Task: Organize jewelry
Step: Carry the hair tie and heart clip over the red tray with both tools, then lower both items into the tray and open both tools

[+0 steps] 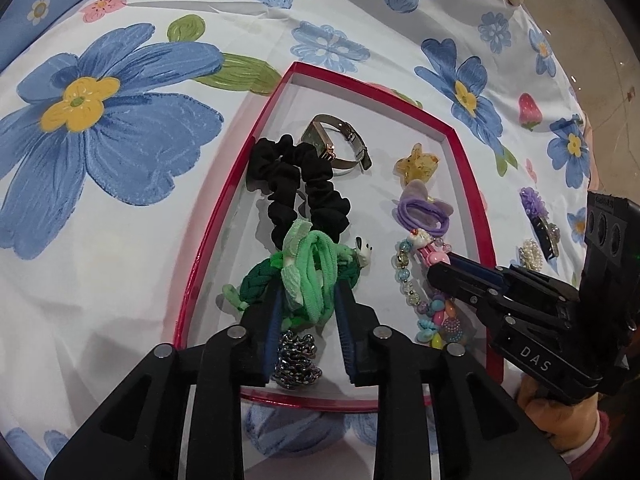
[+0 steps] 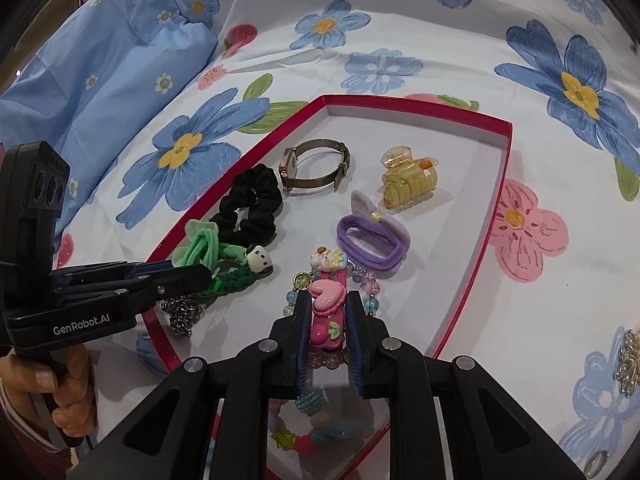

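A red-rimmed tray lies on the flowered sheet. It holds a black scrunchie, a watch, a yellow claw clip, purple hair ties, a bead bracelet and a metal chain. My left gripper is shut on the green hair ties just above the tray. My right gripper is shut on a pink heart hair clip over the beads.
On the sheet to the right of the tray lie a purple hair clip, a pearl piece and a gold flower brooch. A blue pillow sits at the far left. The bed edge and the floor are far right.
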Motion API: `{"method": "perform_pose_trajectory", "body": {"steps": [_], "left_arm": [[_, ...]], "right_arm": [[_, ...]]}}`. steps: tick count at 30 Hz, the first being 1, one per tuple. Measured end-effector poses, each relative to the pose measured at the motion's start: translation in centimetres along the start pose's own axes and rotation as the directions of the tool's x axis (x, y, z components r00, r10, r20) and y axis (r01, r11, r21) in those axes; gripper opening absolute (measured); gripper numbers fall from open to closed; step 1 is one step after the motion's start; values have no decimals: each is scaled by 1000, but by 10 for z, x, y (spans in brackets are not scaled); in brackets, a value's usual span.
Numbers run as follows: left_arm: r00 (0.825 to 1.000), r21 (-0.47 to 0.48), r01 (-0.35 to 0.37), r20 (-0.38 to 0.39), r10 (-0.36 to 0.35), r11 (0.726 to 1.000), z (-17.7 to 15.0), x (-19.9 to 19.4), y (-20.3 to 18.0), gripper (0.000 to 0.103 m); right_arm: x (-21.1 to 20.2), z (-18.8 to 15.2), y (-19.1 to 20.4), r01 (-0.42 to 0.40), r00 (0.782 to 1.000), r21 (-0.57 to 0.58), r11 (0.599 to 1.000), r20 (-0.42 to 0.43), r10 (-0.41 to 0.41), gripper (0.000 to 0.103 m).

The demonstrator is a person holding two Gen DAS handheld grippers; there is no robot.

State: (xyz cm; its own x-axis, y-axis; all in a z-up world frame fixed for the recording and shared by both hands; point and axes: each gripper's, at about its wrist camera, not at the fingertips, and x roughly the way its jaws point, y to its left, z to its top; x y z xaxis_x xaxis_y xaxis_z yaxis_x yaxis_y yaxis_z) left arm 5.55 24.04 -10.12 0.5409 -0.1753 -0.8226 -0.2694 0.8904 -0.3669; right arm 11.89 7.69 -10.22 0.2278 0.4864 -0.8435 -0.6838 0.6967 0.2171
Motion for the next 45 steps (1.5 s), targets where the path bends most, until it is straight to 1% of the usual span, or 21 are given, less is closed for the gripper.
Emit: {"method": "perform_pose_trajectory", "body": {"steps": [3,5,9,13,14,15,24,26,30,32,39,43,45], "left_arm": [[1000,3,-3,0,3,1000,0,0,-1,27],[1000,-1,-4,-2,4,1000,0,0,0,30],[1000,-7,-6,-2,6,1000,0,0,0,33],[1000,-4,-9,1,9,1000,0,-3,-2,41],[1000,-3,-10,4,10,1000,-1,-4,-3,43],[1000,0,-13,8,13,1000,-1,-6,-4,44],[1000,8,-5,29,5,1000,-3,-17,-9,44],[999,5,-7,34,6,1000,-4,-19,-9,48],[999,6,-8,45,8,1000,-6,-24,-12,49],[999,3,-8,47,8,1000,-7,-26,-13,53],[998,-7,-6,62,6,1000,-12,-35,-15,59],[997,-14,-1,81,2,1000,-14,-43,-15,67],[995,-21,-1,96,3,1000,-16,-51,-15,70]], "right_arm": [[0,0,1,-1,1000,3,1000,0,1,19],[0,0,1,-1,1000,3,1000,0,1,19],[0,0,2,0,1000,2,1000,0,0,19],[0,0,1,-2,1000,3,1000,0,2,19],[0,0,1,-4,1000,5,1000,1,4,20],[0,0,1,-5,1000,7,1000,2,5,21],[-9,1,-1,-17,1000,22,1000,26,17,27],[-14,1,-2,-19,999,25,1000,40,18,30],[-21,0,-5,-19,998,37,999,60,16,32],[-25,-1,-5,-20,997,41,999,70,18,33],[-36,-4,-6,-16,996,52,999,91,11,37],[-41,-7,-7,-19,995,61,998,100,13,38],[-45,-8,-7,-23,994,67,997,108,16,41]]}}
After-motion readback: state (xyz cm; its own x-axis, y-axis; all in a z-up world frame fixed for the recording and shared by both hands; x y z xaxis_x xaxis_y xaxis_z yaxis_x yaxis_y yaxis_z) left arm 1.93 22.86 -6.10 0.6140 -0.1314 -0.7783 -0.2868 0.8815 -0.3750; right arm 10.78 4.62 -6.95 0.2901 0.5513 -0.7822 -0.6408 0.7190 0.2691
